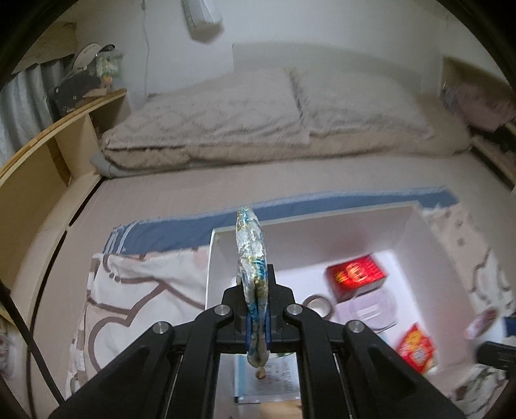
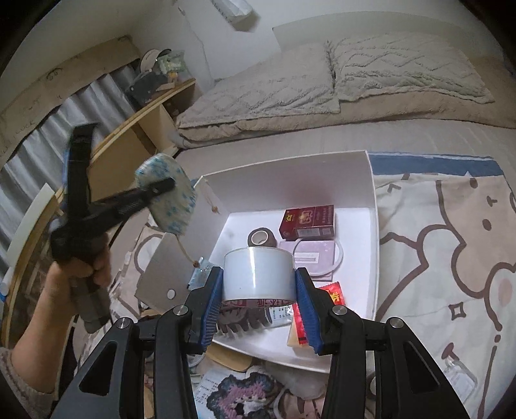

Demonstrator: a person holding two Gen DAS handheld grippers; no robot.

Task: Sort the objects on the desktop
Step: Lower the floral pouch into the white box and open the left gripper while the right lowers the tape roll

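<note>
Both grippers carried items toward the white box.
Left wrist view: the left gripper (image 1: 257,301) pinched a flat blue-patterned pouch (image 1: 251,248) edgewise over the white box (image 1: 419,254). Right wrist view: the right gripper (image 2: 258,287) clamped a clear tape roll (image 2: 258,272) above it, apparently for dropping in.

two grey quilted pillows (image 2: 322,80) lie side by side at the head of the bed (image 1: 225,187). a patterned blanket with brown outlines (image 2: 451,241) covers its near part. a wooden shelf (image 1: 58,141) beside the bed holds a cap (image 1: 87,53). an air conditioner (image 1: 203,16) hangs on the wall.
</note>
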